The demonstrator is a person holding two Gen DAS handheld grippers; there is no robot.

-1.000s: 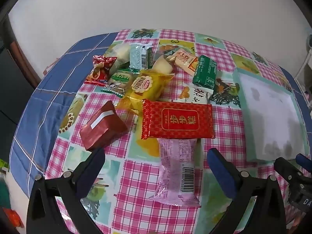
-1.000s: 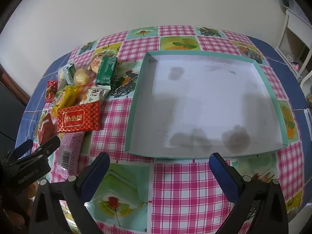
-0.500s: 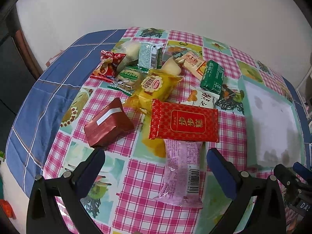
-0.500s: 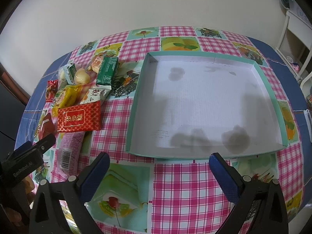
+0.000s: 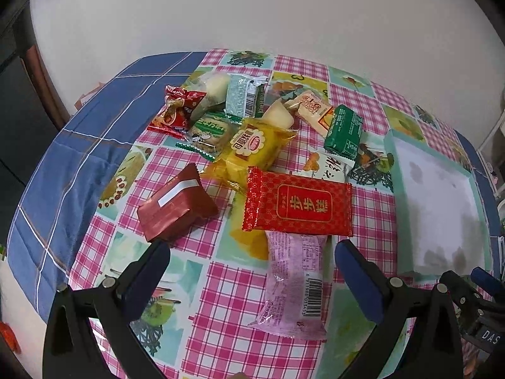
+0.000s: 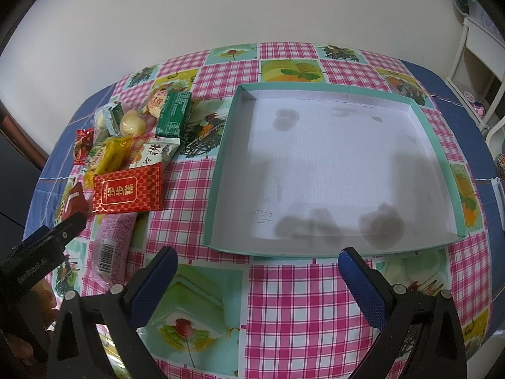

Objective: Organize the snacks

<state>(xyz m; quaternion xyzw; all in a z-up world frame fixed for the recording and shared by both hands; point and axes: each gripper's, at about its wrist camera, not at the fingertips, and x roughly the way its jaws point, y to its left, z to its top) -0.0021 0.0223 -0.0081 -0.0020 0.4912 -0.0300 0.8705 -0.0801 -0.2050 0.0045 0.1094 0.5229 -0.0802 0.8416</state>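
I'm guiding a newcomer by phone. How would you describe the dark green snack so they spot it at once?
Find the teal-rimmed tray, then the snack pile to its left. At the pile's tray-side edge lies the dark green packet, above the big red packet. It is the only solid dark green wrapper, with white print.

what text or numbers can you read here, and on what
"步步糕": red packet.
"GOOD LUCK", partly cut: small red wrapper.
"GenRobot.AI": left gripper body, seen from the right wrist view.
"DAS", cut off: right gripper body.
Pink packet barcode digits, green packet, yellow packet: too blurred to read.
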